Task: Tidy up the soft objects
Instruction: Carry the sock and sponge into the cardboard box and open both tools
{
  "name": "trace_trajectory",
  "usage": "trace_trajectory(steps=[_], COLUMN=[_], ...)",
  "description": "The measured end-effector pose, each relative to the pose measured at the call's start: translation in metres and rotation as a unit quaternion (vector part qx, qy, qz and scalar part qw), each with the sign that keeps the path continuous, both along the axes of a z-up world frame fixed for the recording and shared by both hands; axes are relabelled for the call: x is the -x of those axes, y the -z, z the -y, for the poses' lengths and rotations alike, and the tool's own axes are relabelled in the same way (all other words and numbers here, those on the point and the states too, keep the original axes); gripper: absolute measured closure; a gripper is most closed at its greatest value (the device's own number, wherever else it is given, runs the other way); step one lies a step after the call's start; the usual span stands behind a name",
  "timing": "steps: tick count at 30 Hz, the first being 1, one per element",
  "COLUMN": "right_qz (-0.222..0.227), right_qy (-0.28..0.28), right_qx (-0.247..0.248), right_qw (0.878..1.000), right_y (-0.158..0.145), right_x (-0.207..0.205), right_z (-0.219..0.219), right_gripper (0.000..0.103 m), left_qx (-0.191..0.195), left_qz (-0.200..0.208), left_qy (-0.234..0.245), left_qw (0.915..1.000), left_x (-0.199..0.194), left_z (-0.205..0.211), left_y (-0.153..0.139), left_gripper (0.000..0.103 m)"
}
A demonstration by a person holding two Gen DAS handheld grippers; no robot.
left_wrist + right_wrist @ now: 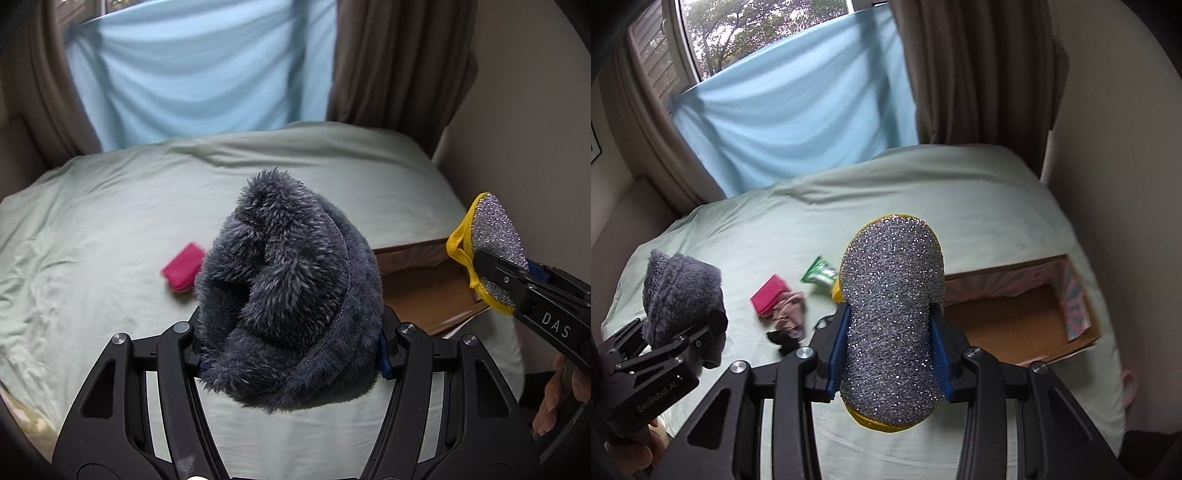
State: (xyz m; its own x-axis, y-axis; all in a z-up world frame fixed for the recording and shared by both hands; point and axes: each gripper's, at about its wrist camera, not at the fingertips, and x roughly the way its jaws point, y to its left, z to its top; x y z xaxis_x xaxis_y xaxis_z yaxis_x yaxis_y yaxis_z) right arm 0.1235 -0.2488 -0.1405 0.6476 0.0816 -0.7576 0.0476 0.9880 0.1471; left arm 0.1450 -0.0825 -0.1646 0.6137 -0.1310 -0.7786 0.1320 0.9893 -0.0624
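Left gripper: clamped on a grey fuzzy cloth, held above the bed toward its near left edge.

Right gripper: clenched on a glittery silver sponge with yellow trim, raised beside the open cardboard box at the bed's right edge.

Loose on the bed's middle: pink pouch, pinkish cloth, green packet, small black item.

Risk: the bulky cloth may snag a finger on release and drag out of the box; the box may tip on the soft bedding.
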Motion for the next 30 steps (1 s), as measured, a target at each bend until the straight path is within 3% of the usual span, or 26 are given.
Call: trace_trajectory(steps=[6, 13, 23, 30], right_qz=[-0.016, -0.058, -0.162, -0.229], right_qy=[0.002, 0.031, 0.088, 0.111], right_qx=[0.005, -0.001, -0.032, -0.066], right_qw=[1.0, 0.998, 0.982, 0.965], right_y=[0.005, 0.026, 0.091, 0.154], right_x=[-0.007, -0.025, -0.075, -0.102], right_z=[0.069, 0.129, 0.198, 0.224], right_gripper=[0.066, 0.066, 0.066, 0.064], left_qx=[0.015, 0.016, -0.014, -0.028], left_qz=[-0.009, -0.059, -0.164, -0.231], left_qy=[0.017, 0.038, 0.076, 0.082], left_qw=[0.9997, 0.9974, 0.9834, 0.969], left_x=[-0.023, -0.062, -0.102, -0.124], left_z=[0.076, 0.134, 0.205, 0.225], left_y=[0.001, 0.032, 0.126, 0.195], left_gripper=[0.044, 0.044, 0.044, 0.044])
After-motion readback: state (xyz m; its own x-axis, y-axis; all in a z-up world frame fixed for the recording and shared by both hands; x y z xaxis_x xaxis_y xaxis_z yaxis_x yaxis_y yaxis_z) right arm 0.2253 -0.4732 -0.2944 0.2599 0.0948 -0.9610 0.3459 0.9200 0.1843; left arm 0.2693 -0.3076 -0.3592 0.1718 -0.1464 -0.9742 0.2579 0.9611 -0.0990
